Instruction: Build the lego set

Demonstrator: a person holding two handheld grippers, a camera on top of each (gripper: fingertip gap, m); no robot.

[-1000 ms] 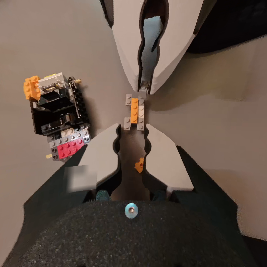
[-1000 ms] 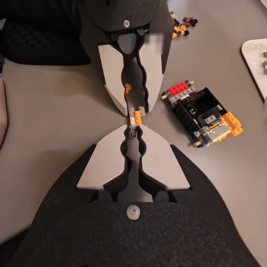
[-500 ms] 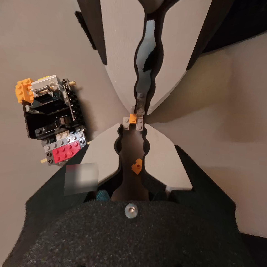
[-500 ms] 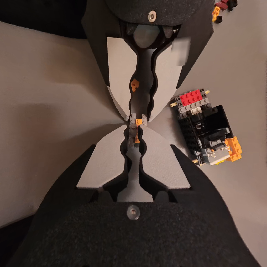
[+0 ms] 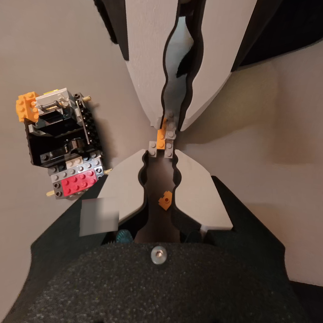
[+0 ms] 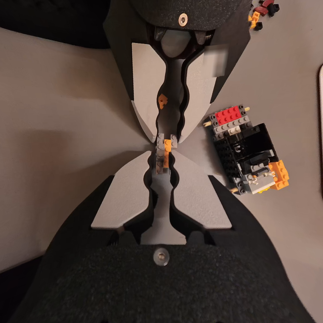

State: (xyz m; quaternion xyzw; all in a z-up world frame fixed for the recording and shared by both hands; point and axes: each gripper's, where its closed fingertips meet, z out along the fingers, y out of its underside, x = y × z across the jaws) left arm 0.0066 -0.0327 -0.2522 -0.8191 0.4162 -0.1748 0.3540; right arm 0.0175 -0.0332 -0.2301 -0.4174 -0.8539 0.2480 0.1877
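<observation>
Right now the two grippers meet tip to tip over the grey table [image 6: 52, 122], and between them sits a small grey-and-orange plate assembly [image 5: 163, 139]. Taking that assembly as the landmark: the left gripper [image 5: 160, 153] has its fingers a narrow way apart, their tips flanking the near end of it, though I cannot tell whether they press on it. The right gripper [image 6: 161, 164] is clamped on the opposite end. A loose orange piece [image 5: 165, 201] lies on the table behind the assembly, between the left fingers. Off to one side stands the half-built black truck [image 6: 244, 153], and farther away lie scattered loose bricks [image 6: 260, 15].
</observation>
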